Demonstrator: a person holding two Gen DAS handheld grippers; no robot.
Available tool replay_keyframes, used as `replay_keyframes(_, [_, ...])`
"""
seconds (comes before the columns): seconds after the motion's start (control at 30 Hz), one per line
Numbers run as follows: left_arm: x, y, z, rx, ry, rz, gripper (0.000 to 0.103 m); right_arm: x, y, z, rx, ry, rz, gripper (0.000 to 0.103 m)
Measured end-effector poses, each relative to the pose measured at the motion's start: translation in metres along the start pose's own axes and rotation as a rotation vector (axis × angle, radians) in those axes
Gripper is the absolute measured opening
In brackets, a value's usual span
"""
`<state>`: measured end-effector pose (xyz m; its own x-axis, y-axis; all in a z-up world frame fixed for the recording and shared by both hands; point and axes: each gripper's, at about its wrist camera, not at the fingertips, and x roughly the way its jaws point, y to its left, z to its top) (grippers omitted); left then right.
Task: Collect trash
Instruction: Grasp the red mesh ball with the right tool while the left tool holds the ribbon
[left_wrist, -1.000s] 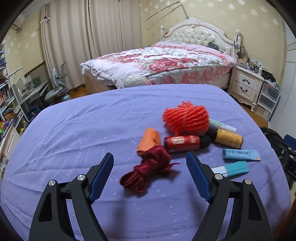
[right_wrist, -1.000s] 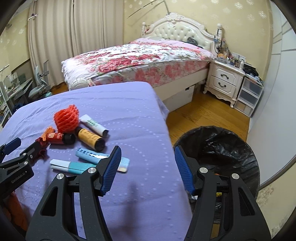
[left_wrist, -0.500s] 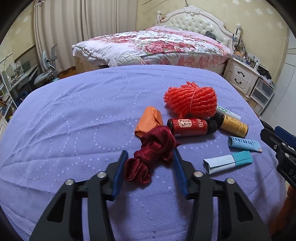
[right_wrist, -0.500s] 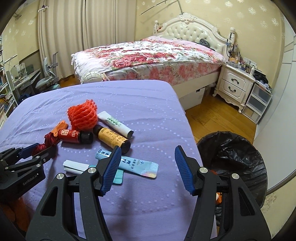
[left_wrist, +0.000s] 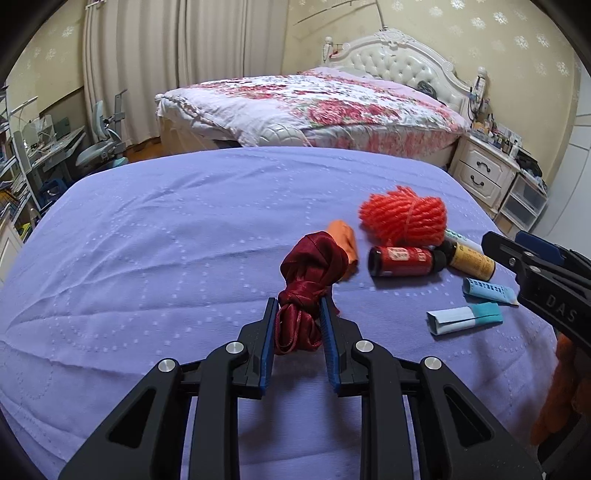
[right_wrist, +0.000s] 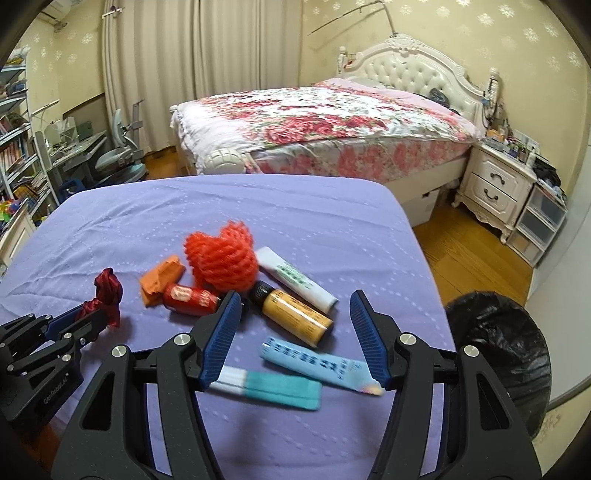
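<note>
Ribbon now pinched by left gripper, earlier spread wide.

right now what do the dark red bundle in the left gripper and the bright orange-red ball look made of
Dark red bundle: looks like satin ribbon or similar woven fabric; it shows a soft sheen, flat folded bands and a knot. The left gripper is shut on it. Orange-red ball: likely foam fruit netting, matte, with an open puffy mesh, though yarn is possible.

The right gripper body reads "DAS"; the left gripper body has small, unclear lettering.
</note>
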<state>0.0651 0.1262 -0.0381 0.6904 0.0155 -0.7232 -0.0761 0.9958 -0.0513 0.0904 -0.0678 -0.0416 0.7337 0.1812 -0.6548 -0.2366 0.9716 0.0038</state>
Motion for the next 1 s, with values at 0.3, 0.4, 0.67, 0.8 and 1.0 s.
replay_keyframes(0.3, [-0.001, 0.049, 0.009, -0.061, -0.029, 0.09, 0.024, 0.033, 0.035, 0.018, -0.044, 0.043, 0.063, 0.066])
replay_keyframes(0.4, [-0.001, 0.064, 0.01, -0.081, -0.033, 0.119, 0.024, 0.04, 0.043, 0.02, -0.062, 0.052, 0.058, 0.066])
replay_keyframes(0.67, [0.0, 0.082, 0.007, -0.113, -0.028, 0.132, 0.024, 0.05, 0.051, 0.015, -0.1, 0.073, 0.035, 0.043])
replay_keyframes(0.8, [-0.001, 0.078, 0.004, -0.111, -0.027, 0.121, 0.024, 0.039, 0.048, 0.015, -0.086, 0.043, 0.034, 0.042])
replay_keyframes(1.0, [-0.006, 0.062, 0.001, -0.093, -0.037, 0.092, 0.024, 0.014, 0.025, 0.01, -0.033, 0.001, 0.021, 0.042])
